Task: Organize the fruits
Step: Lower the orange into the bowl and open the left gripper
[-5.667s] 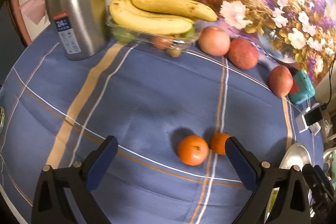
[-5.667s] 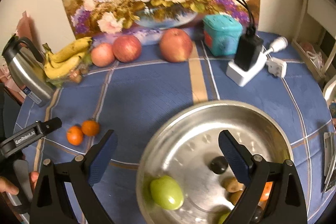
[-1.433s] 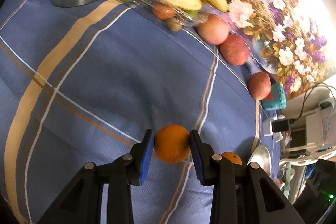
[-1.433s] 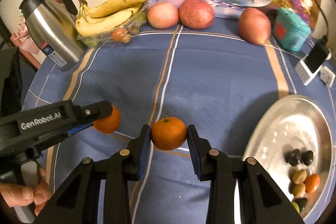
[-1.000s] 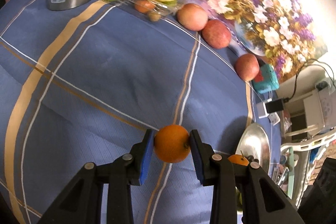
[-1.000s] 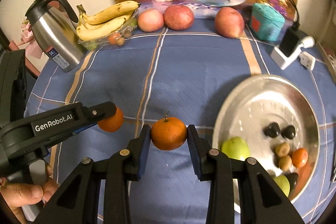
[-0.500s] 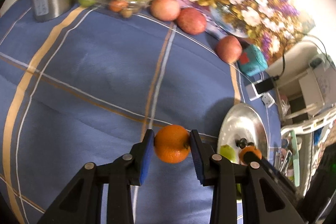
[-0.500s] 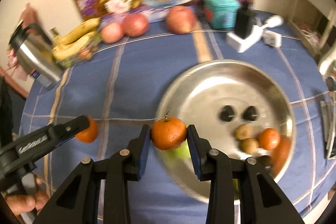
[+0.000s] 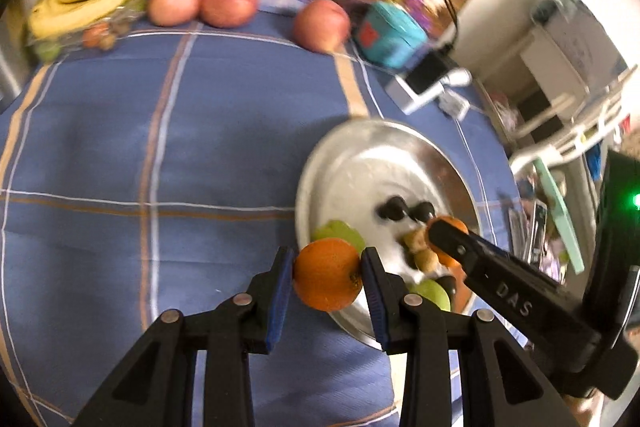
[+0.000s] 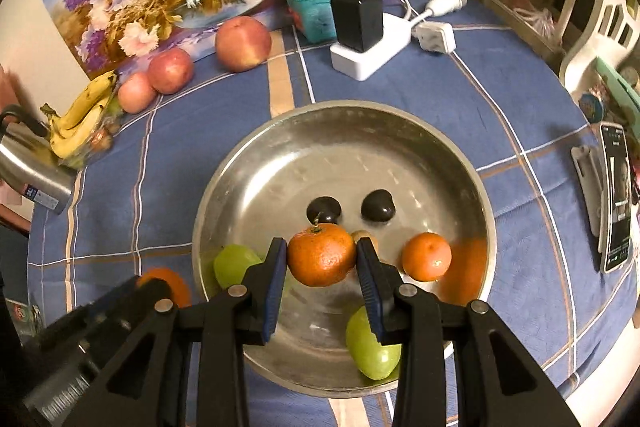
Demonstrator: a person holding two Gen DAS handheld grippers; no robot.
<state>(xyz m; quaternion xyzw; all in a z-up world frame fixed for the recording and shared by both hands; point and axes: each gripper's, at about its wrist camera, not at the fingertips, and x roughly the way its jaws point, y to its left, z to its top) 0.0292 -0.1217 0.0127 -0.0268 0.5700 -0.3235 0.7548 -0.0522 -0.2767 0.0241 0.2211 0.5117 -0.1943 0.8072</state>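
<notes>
open bowl centre among fruits

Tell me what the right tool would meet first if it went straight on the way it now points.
Probably the steel bowl. The right tool, shut on a tangerine, points down into it; the dark fruit just beyond lies near that line, though depth is unclear.

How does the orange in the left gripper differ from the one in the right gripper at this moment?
The left gripper's orange hangs at the metal bowl's near rim, while the right gripper's orange is over the bowl's middle. The right one shows a short stem on top; the left shows none. Both are round, similar in size, and clamped between blue pads.
</notes>
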